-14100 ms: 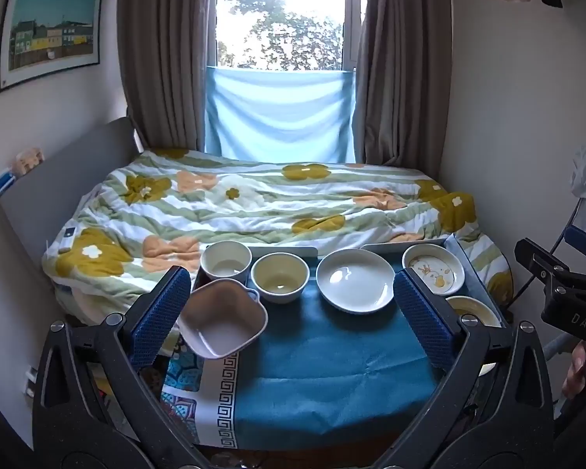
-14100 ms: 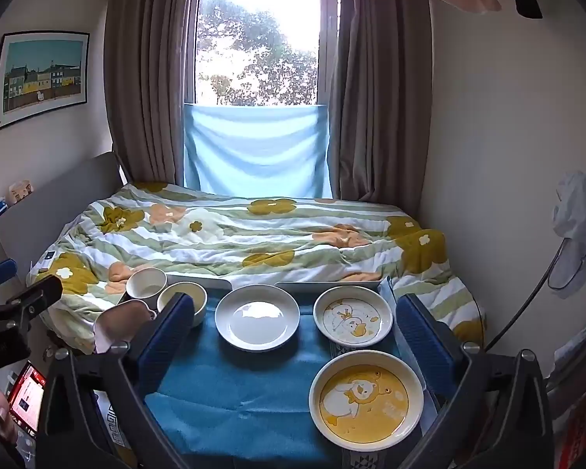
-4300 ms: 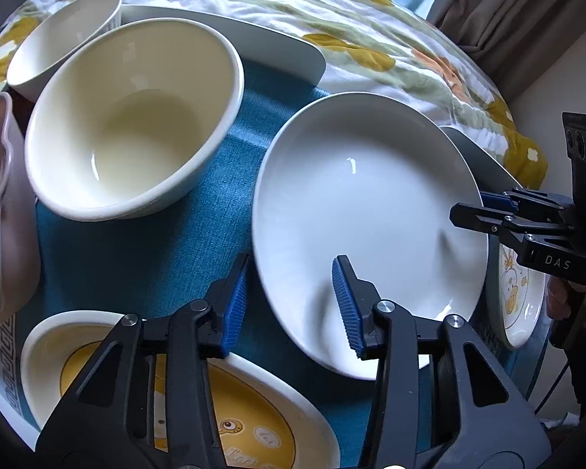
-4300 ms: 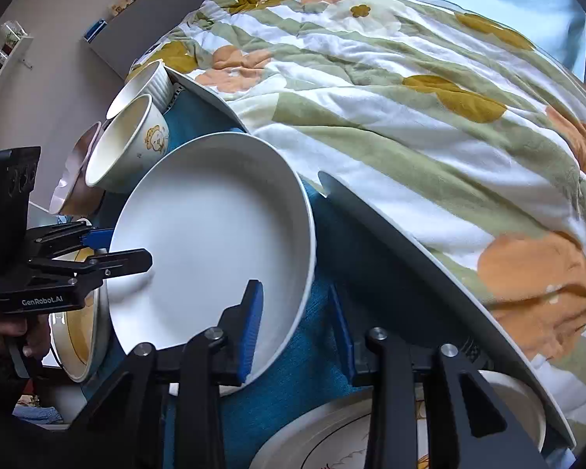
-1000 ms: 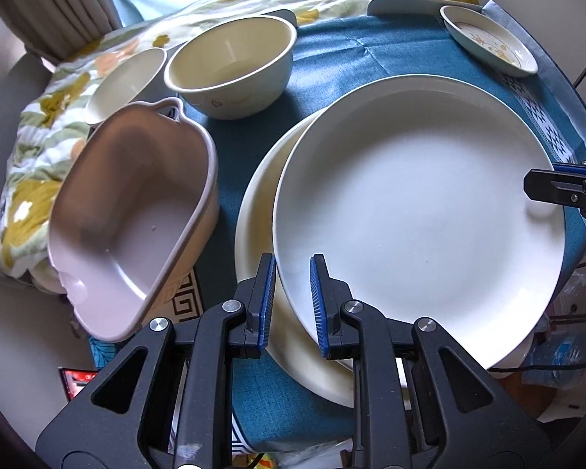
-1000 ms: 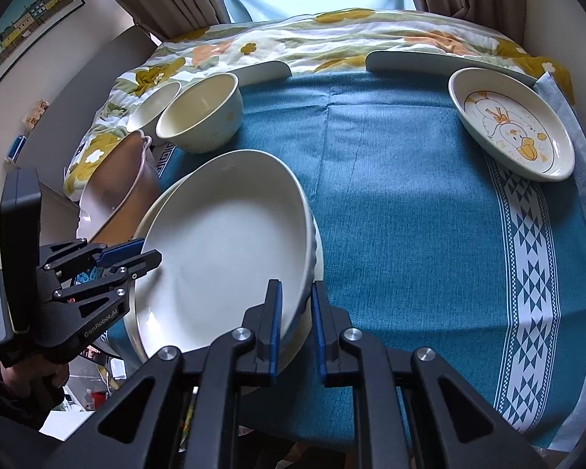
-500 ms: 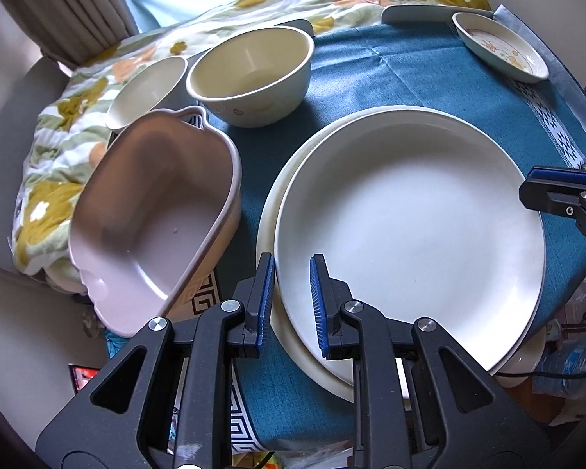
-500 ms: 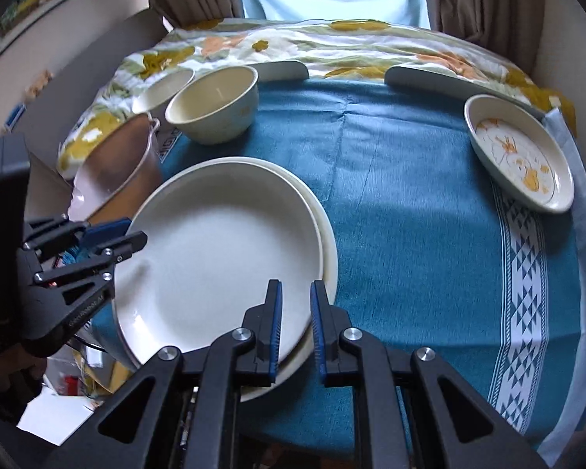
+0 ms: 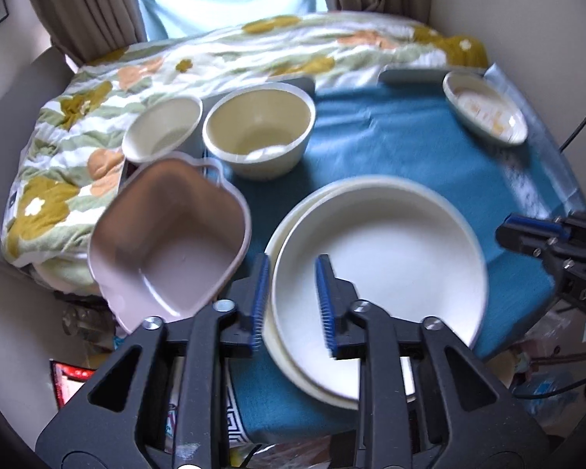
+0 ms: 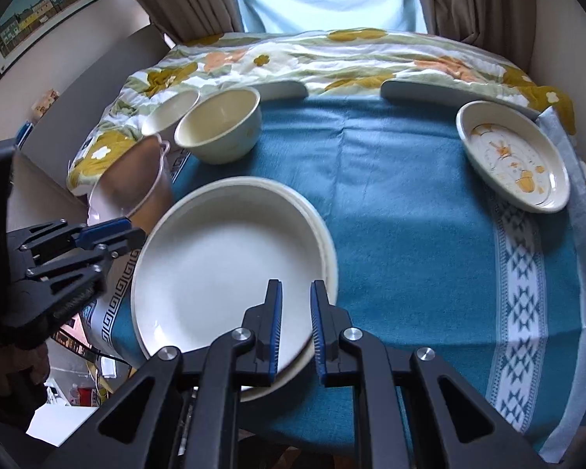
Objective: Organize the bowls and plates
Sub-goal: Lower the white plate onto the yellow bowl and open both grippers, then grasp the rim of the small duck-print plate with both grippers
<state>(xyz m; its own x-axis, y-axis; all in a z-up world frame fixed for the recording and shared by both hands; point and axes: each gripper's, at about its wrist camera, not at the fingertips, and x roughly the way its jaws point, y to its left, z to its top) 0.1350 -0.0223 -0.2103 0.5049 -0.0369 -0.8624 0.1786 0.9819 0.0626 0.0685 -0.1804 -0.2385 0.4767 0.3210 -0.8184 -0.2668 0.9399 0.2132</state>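
Left gripper (image 9: 289,301) is opening off the white plate (image 9: 379,269) just ahead; right gripper (image 10: 295,320) looks closed and empty; glazed, slippery, breakable, so pinch its rim

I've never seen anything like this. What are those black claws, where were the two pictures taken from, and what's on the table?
There is no robot here. A person holds a two-finger clamp in each hand, each with a camera looking along its fingers. One picture comes from the left gripper, the other from the right gripper; each also catches the other at its edge. On the blue cloth are a white plate stacked on a cream plate, a pink dish, a cream bowl, a small white bowl and a patterned dish. The right gripper pinches the white plate's rim. The left gripper's jaws are opening around that rim, its pads not pressing it.
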